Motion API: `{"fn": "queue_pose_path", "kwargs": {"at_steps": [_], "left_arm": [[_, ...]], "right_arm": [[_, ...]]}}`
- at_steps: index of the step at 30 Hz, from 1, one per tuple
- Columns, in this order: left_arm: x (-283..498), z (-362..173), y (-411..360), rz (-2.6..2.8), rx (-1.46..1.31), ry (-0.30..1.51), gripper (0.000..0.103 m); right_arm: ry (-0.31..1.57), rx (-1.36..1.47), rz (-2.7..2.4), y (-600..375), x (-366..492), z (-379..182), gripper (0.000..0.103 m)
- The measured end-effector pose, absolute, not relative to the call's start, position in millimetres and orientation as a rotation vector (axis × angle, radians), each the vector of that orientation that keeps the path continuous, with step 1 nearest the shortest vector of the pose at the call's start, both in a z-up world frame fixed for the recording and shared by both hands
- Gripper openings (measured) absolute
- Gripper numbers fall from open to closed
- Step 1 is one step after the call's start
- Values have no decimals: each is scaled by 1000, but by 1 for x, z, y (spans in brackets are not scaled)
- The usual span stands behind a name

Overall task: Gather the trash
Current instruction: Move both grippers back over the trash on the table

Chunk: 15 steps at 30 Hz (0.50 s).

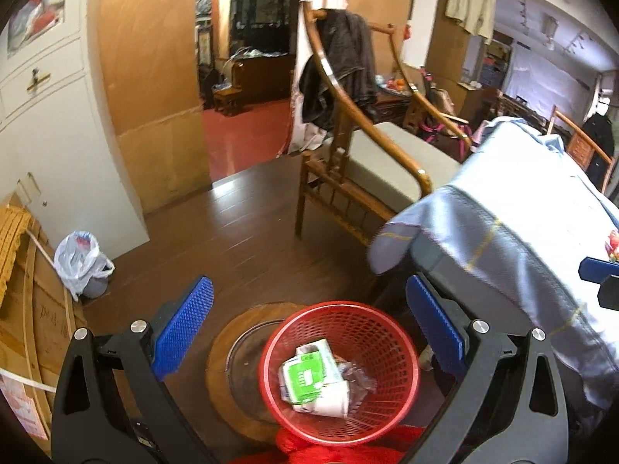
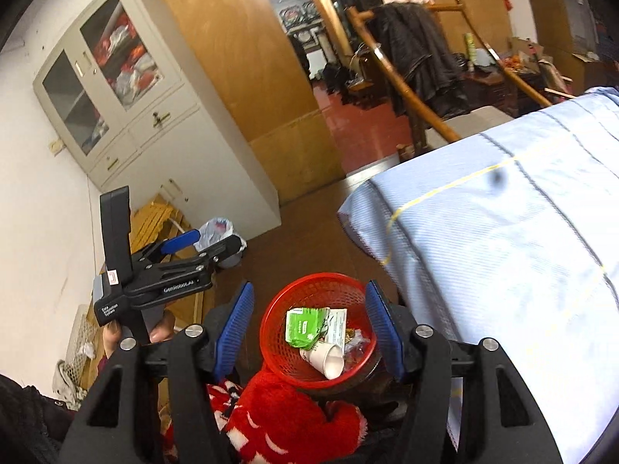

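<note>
A red mesh trash basket (image 1: 383, 332) stands on a round wooden stool (image 1: 232, 348) below both grippers. It holds a green and white carton (image 1: 305, 377), a white paper cup (image 1: 332, 400) and clear wrapper scraps. In the right wrist view the basket (image 2: 278, 309) shows the same carton (image 2: 303, 326) and cup (image 2: 329, 359). My left gripper (image 1: 309, 313) is open and empty above the basket. My right gripper (image 2: 309, 324) is open and empty above it too. The left gripper also appears in the right wrist view (image 2: 197, 241), off to the left.
A table with a light blue cloth (image 1: 503, 224) is on the right. A wooden chair (image 1: 367, 178) with a grey cushion stands behind. A bin lined with a white bag (image 1: 83, 265) sits by the white cabinet (image 2: 154, 127). Red fuzzy fabric (image 2: 278, 413) lies beneath.
</note>
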<state>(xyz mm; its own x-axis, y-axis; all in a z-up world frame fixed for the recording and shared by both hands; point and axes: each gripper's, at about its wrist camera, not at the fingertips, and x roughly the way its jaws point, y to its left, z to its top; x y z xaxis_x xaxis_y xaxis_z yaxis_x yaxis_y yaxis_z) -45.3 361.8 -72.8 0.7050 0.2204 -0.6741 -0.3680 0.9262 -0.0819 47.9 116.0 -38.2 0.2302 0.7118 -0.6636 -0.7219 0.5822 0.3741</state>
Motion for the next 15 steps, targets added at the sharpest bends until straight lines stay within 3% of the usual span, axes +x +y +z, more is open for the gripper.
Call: {"fn": "queue_pose_path", "kwargs": {"at_steps": [15], "left_arm": [[-33, -35, 239, 128, -98, 683, 96]], "right_arm": [[716, 144, 834, -25, 27, -2, 71]]}}
